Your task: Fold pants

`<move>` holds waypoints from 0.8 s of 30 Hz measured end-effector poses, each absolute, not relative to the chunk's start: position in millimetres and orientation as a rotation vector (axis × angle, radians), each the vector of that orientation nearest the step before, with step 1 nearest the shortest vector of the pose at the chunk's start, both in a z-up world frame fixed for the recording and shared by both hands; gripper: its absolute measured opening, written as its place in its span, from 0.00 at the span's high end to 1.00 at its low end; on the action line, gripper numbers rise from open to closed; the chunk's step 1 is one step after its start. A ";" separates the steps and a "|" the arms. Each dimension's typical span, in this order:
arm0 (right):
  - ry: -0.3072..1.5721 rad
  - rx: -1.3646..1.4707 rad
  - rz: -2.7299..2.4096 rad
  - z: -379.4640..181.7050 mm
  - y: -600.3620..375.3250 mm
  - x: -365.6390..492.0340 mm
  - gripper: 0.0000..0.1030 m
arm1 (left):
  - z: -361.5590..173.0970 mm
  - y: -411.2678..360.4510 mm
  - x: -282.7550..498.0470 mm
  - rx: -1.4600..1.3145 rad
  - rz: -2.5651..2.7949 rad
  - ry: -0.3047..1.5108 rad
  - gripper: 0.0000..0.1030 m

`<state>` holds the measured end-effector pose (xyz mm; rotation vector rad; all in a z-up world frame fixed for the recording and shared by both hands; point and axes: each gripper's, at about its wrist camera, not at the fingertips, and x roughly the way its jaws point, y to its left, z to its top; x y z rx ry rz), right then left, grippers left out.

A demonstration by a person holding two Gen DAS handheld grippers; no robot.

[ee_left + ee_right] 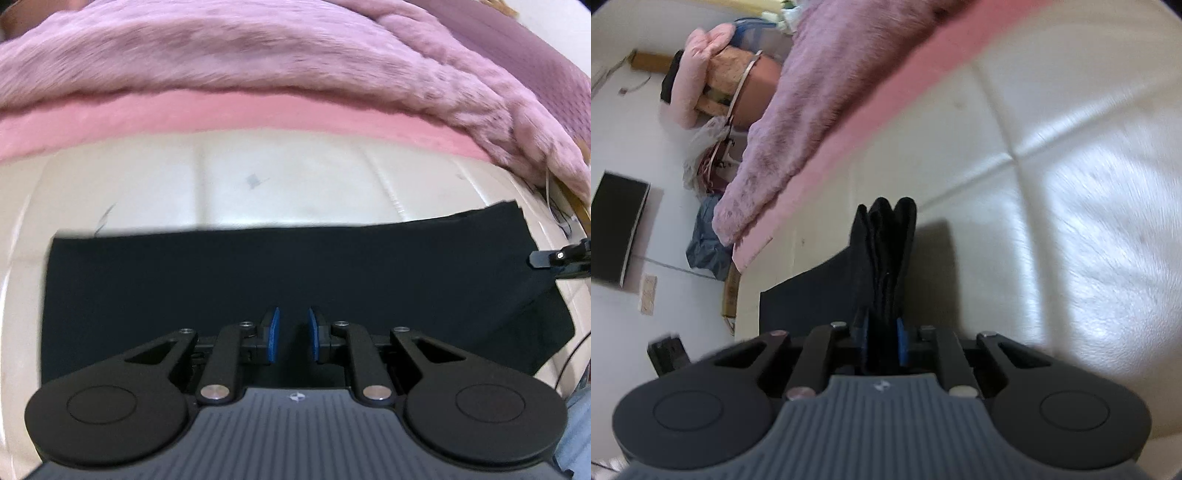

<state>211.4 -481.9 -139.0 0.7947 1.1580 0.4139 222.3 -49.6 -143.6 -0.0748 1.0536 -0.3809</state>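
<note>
My left gripper [292, 338] hovers over the black pants [258, 280], its blue-padded fingers [273, 334] spread with nothing between them. The pants lie flat on a cream quilted bed [221, 173], below a pink fuzzy blanket [258, 62]. My right gripper [882, 338] pinches a bunched fold of the pants [886, 240], lifted off the bed.

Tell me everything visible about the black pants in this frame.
The black pants look like plain, matte, soft fabric, lying mostly flat as a wide band on the cream quilted surface. One bunched, layered end is pinched upright in the right claw. The left claw hangs open above the cloth, holding nothing.
</note>
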 end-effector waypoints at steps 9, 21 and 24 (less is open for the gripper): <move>1.140 0.672 0.425 -74.7 -449.4 207.8 0.92 | -158.8 -108.1 279.7 0.084 -0.472 1.036 0.82; 1.122 0.682 0.376 -51.4 -433.0 210.1 0.92 | -138.5 -99.8 248.7 -0.006 -0.545 1.060 0.82; 1.106 0.672 0.376 -43.4 -425.4 209.0 0.92 | -138.7 -91.8 216.5 -0.026 -0.583 1.106 0.82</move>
